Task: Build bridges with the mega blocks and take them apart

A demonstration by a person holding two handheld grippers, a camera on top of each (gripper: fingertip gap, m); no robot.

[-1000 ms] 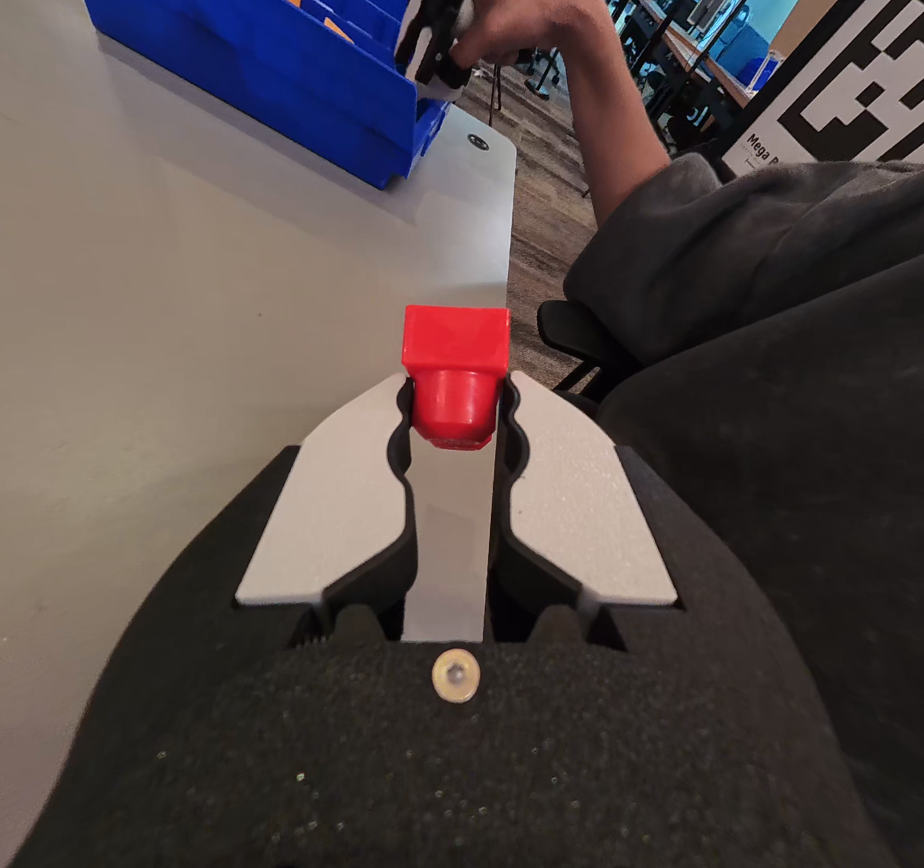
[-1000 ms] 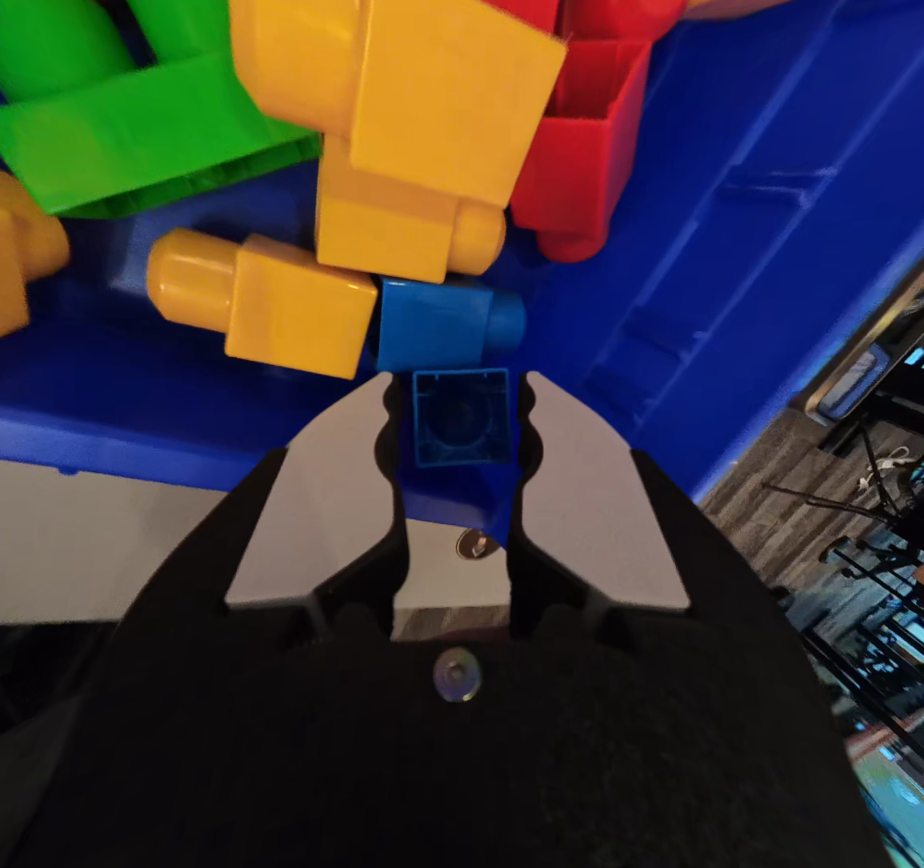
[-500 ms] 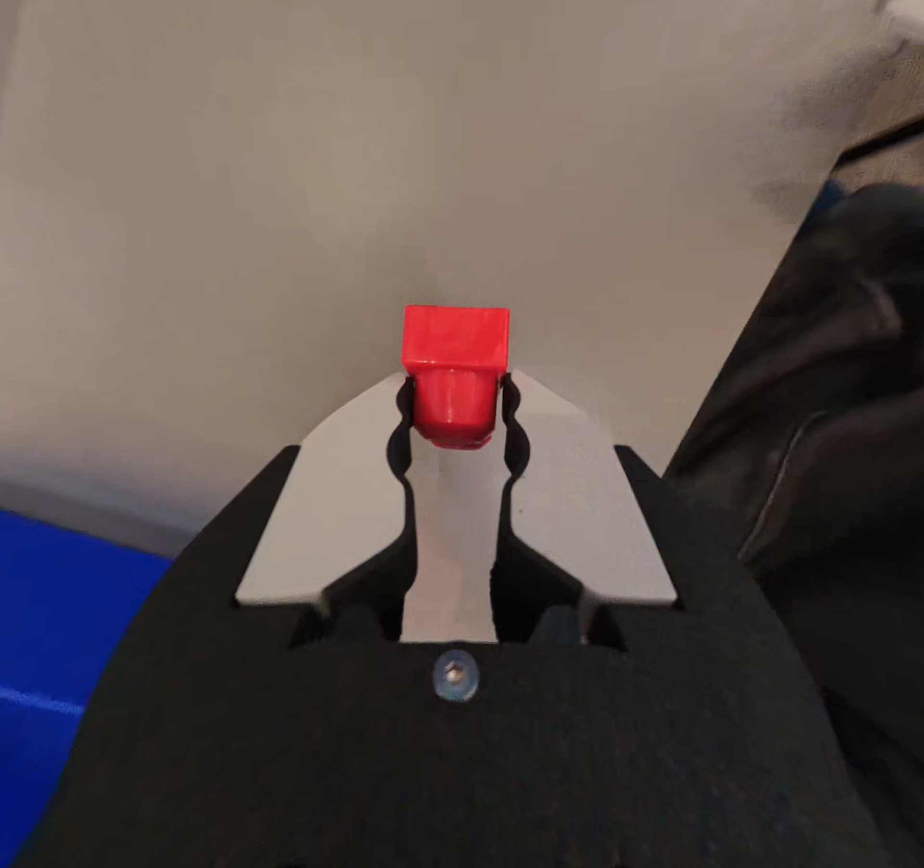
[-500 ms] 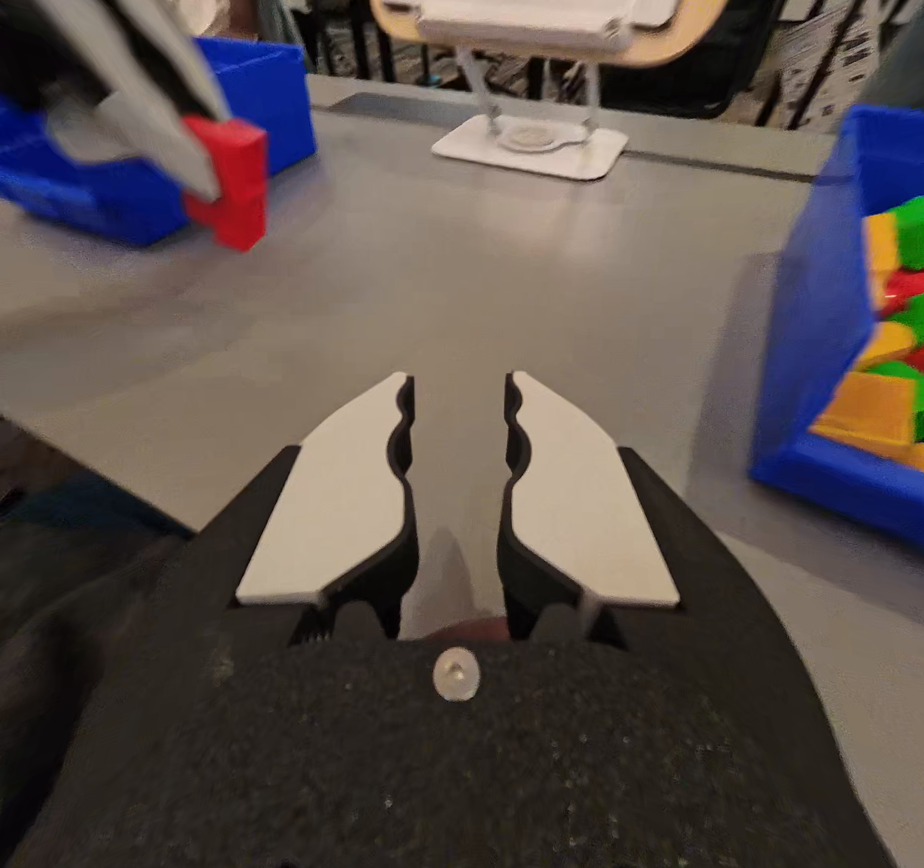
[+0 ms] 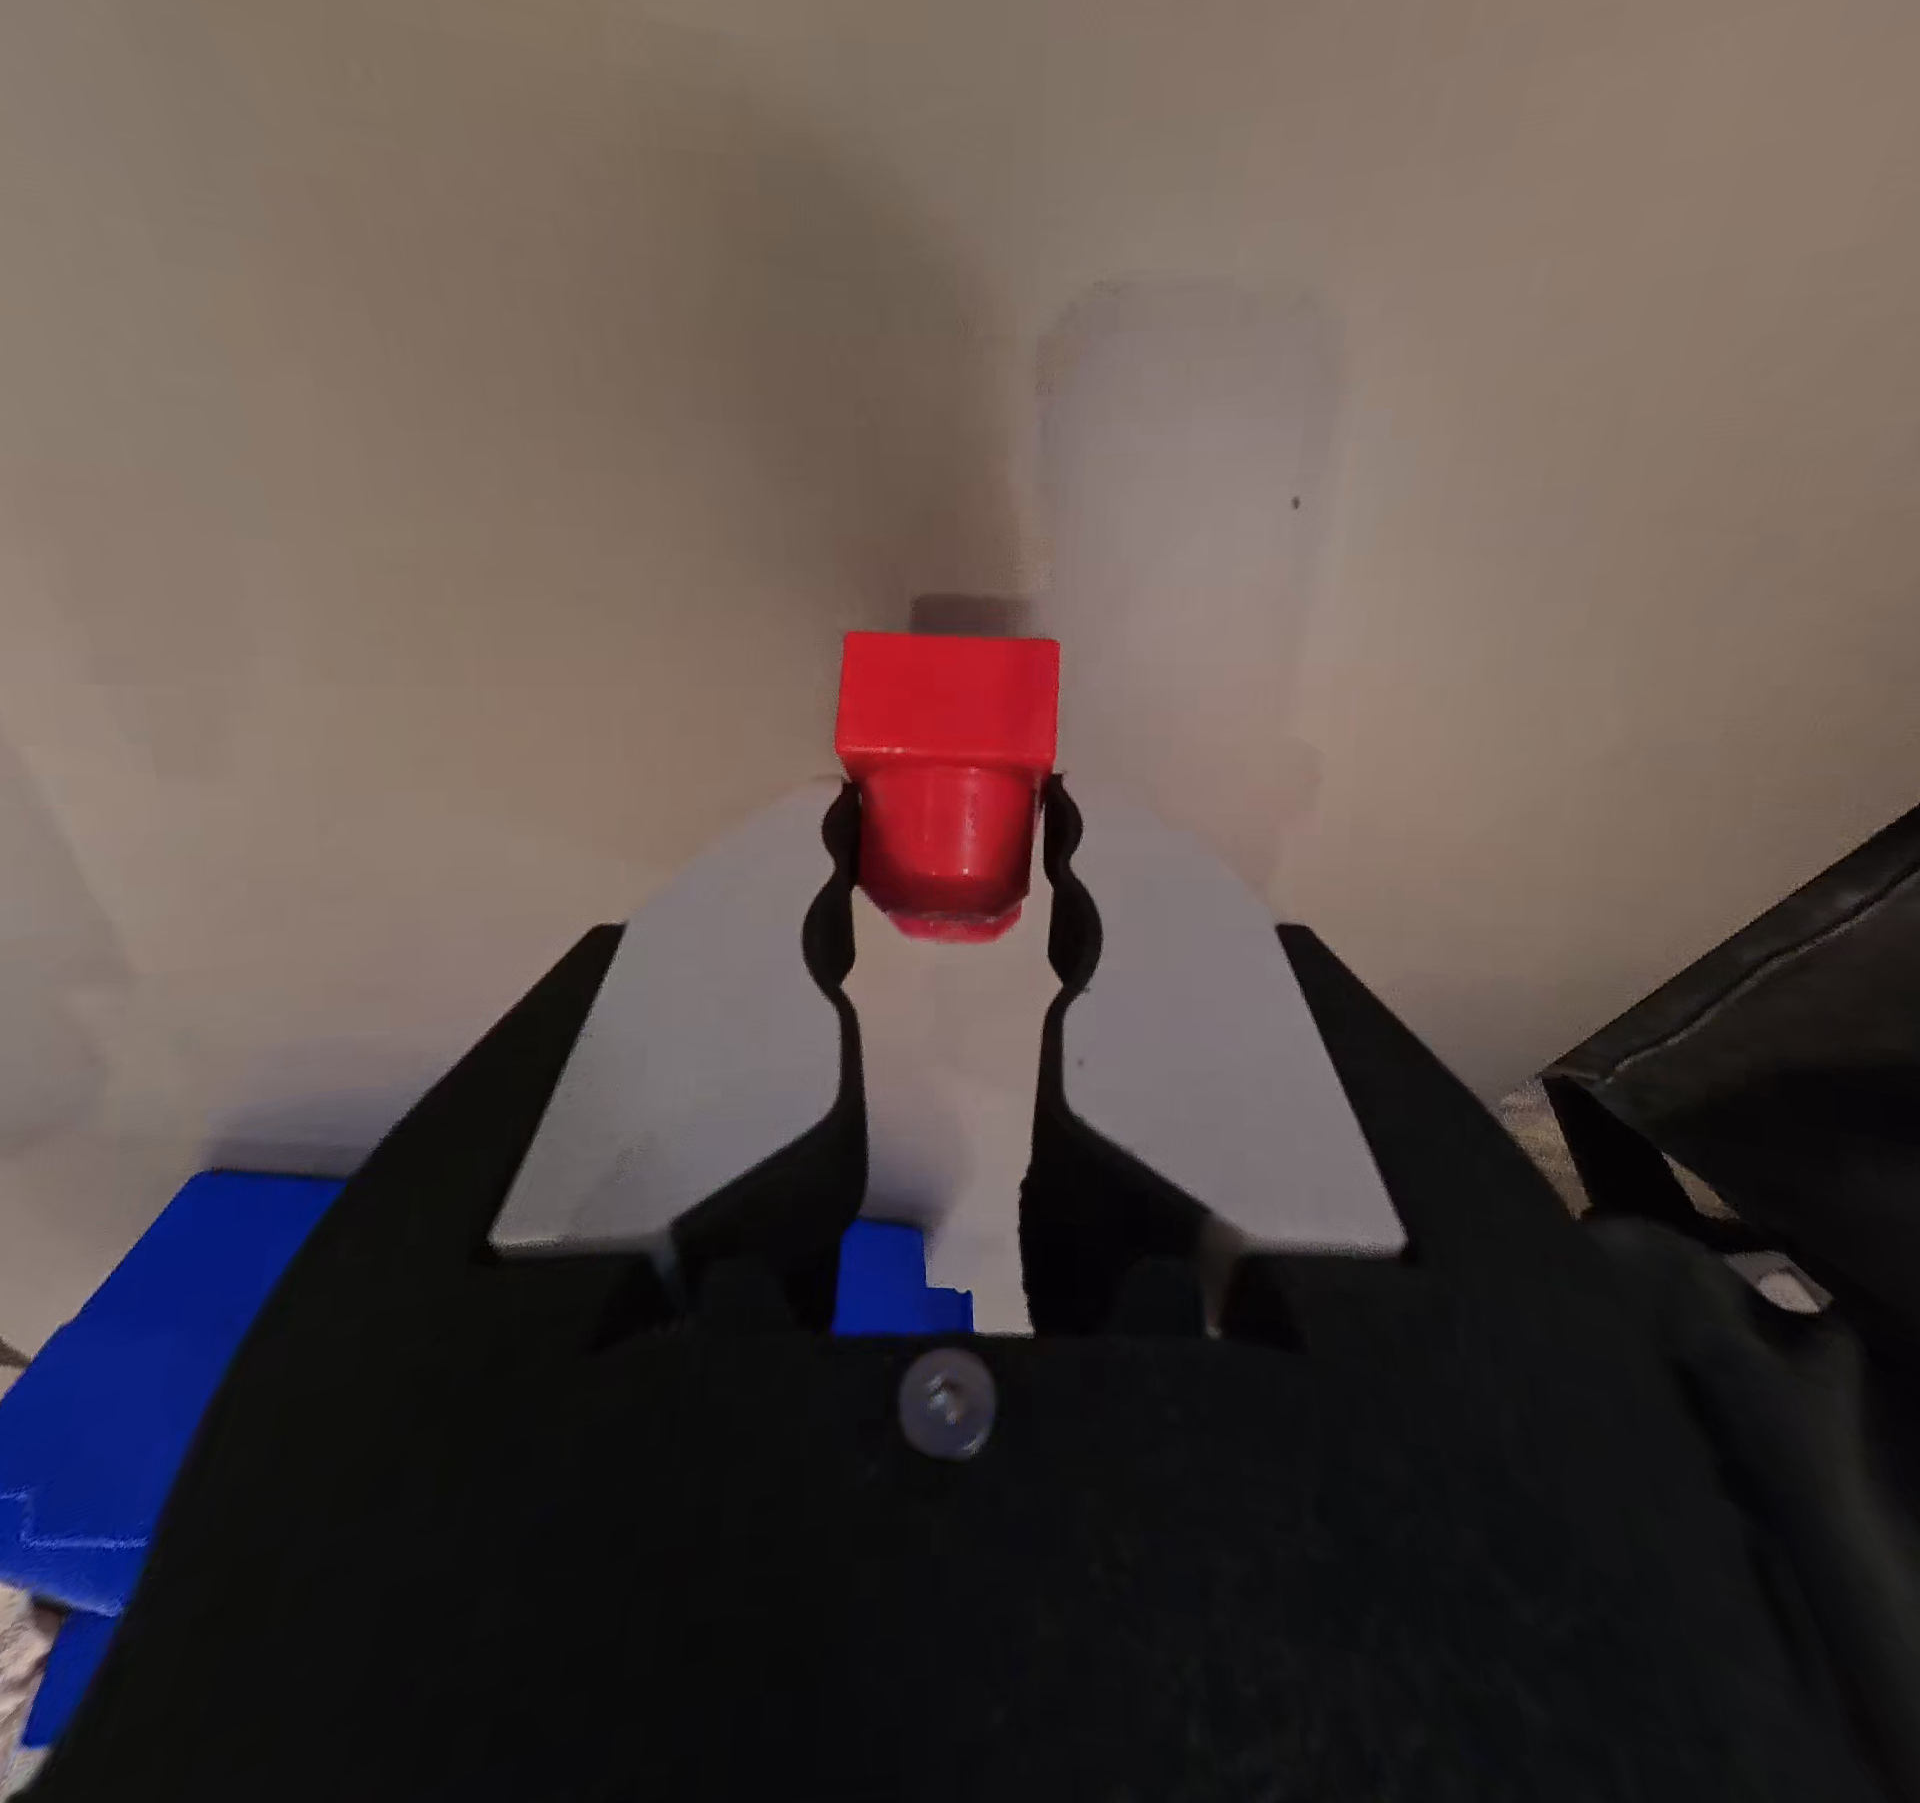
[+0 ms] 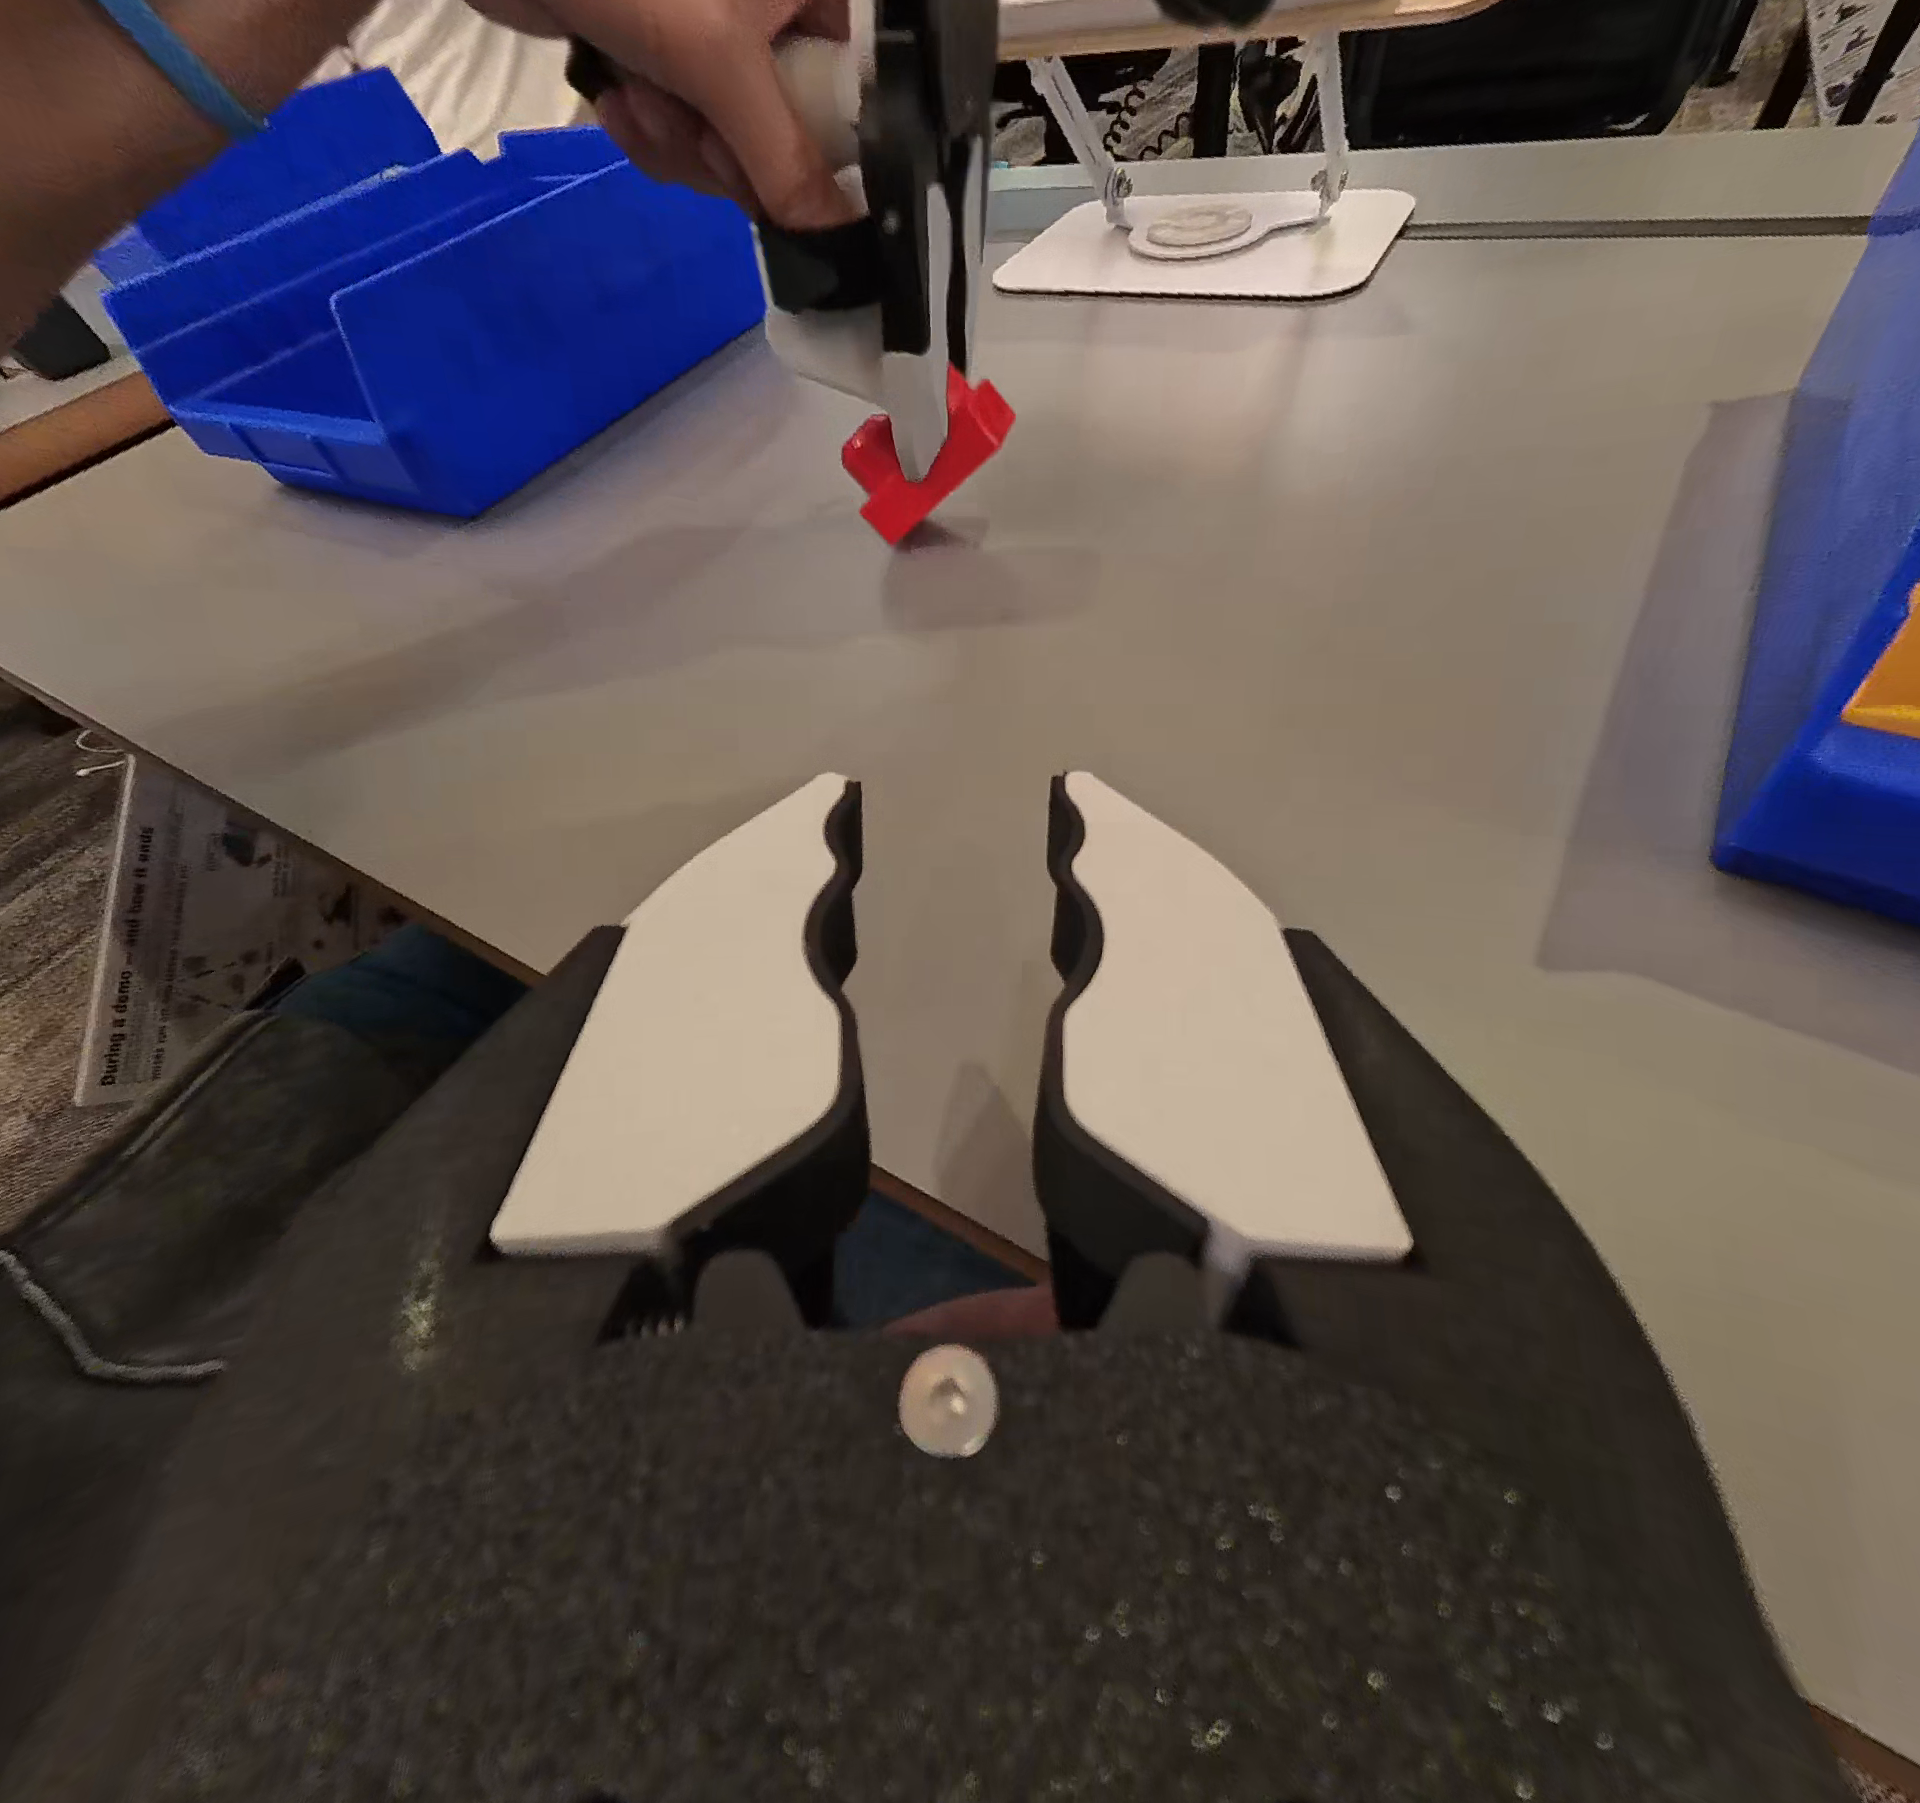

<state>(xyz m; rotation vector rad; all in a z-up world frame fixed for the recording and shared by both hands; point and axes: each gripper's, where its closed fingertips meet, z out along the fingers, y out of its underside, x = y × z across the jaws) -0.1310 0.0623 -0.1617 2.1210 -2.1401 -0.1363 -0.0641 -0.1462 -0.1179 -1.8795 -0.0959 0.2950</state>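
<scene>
The grey counter [image 6: 1299, 610] fills most of the right wrist view, and that view gives the wider picture: a blue divided bin [image 6: 447, 319] is seen toward the far left corner, a second blue bin [image 6: 1829, 797] with an orange piece inside is cut off at the right edge, and a white stand base [image 6: 1205, 247] is parked along the far edge. None of that layout can be made out from the left wrist view, where only bare counter, a bit of blue bin [image 5: 94, 1421] at the lower left and some dark fabric [image 5: 1766, 1005] at the right are caught.

The left hand-held gripper [image 6: 920, 423] is shown from the side in the right wrist view, held by a hand [image 6: 665, 60] and pointed down, with the red block [image 6: 925, 460] tilted and its lowest corner touching or nearly touching the counter around the middle. Up close, in the left wrist view, the left hand-held gripper [image 5: 948, 818] is seen clamped on the block's round stud, with the square red block [image 5: 948, 704] sticking out past the fingertips. It's plain glossy red plastic.

The right hand-held gripper [image 6: 954, 797] is held partly open near the near edge, nothing between its fingers.

A printed sheet [image 6: 177, 943] is lying on the floor at the left; it bears some writing.
</scene>
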